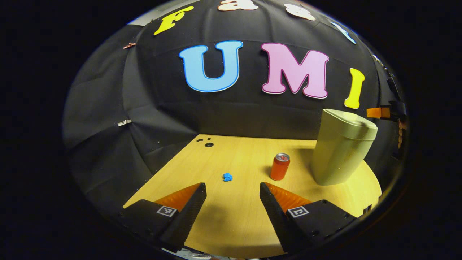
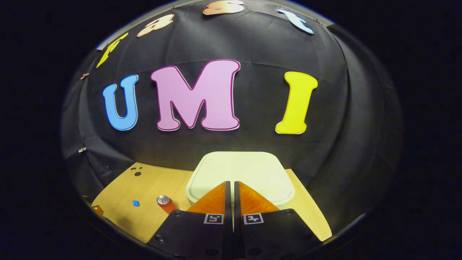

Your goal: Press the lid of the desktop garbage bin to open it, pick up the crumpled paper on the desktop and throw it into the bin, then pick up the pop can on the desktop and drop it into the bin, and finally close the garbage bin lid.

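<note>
Table (image 1: 234, 216): pale wood, booth cloth behind.

Bin (image 1: 341, 151): tall, pale green, at the table's right side, lid (image 2: 240, 173) down. Opening step is in hand, by my reading.

Right gripper (image 2: 231, 187): fingers drawn together, nothing between them, tips poised over the lid's near edge; contact cannot be told. Next move likely calls for a firm downward press.

Left gripper (image 1: 232, 195): wide, empty, low over the table.

Can (image 1: 280, 167): upright, just beside the bin.

Paper (image 1: 227, 177): small blue wad, near the can.
</note>
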The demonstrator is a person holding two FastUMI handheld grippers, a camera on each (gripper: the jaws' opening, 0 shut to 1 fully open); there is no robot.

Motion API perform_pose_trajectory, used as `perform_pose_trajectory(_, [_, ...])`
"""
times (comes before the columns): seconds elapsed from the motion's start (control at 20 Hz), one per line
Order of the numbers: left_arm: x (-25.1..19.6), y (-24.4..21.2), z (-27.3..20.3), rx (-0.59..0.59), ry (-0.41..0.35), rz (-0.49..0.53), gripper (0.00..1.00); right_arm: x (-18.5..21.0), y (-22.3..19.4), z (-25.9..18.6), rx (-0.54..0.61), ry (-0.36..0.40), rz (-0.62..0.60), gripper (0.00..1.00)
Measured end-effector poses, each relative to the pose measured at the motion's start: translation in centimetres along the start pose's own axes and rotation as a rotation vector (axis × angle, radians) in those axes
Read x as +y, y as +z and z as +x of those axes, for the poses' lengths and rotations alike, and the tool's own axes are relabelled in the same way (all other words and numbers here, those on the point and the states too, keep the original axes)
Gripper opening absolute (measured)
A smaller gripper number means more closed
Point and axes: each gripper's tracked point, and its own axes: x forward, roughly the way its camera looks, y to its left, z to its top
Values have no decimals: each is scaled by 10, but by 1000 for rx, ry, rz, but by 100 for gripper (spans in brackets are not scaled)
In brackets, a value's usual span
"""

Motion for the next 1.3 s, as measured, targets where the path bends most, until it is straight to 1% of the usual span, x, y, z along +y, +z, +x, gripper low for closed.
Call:
perform_pose_trajectory(0.05, [4, -2, -2, 3, 13, -4, 96, -1, -2, 5, 6, -1, -5, 10])
perform_pose_trajectory(0.1, [7, -4, -3, 9, 25, -8, 95, -3, -5, 9, 15, -1, -12, 5])
perform_pose_trajectory(0.35, [16, -14, -9, 31, 59, -17, 95, -4, -19, 22, 56, -2, -31, 5])
perform_pose_trajectory(0.4, [17, -15, -10, 32, 62, -16, 96, -4, -19, 24, 40, -3, -29, 5])
perform_pose_trajectory(0.65, [14, -23, -6, 54, 65, -23, 96, -3, -22, 22, 45, -2, 5, 5])
perform_pose_trajectory(0.8, [12, -23, -3, 57, 59, -32, 96, -3, -23, 22, 43, 19, -27, 5])
perform_pose_trajectory(0.9, [10, -22, -2, 54, 53, -30, 96, -4, -23, 24, 40, 16, -32, 5])
perform_pose_trajectory(0.95, [9, -23, -2, 54, 51, -28, 96, -4, -23, 24, 43, 11, -18, 10])
perform_pose_trajectory(1.0, [9, -22, -2, 52, 48, -28, 96, -5, -22, 23, 36, 5, 17, 5])
perform_pose_trajectory(1.1, [12, -21, -4, 41, 48, -30, 96, -4, -20, 23, 35, 7, 77, 5])
perform_pose_trajectory(1.15, [15, -21, -5, 37, 51, -33, 96, -4, -19, 24, 30, 8, 81, 5])
perform_pose_trajectory(1.3, [24, -25, -11, 40, 60, -54, 96, -5, -15, 21, 10, -18, 33, 5])
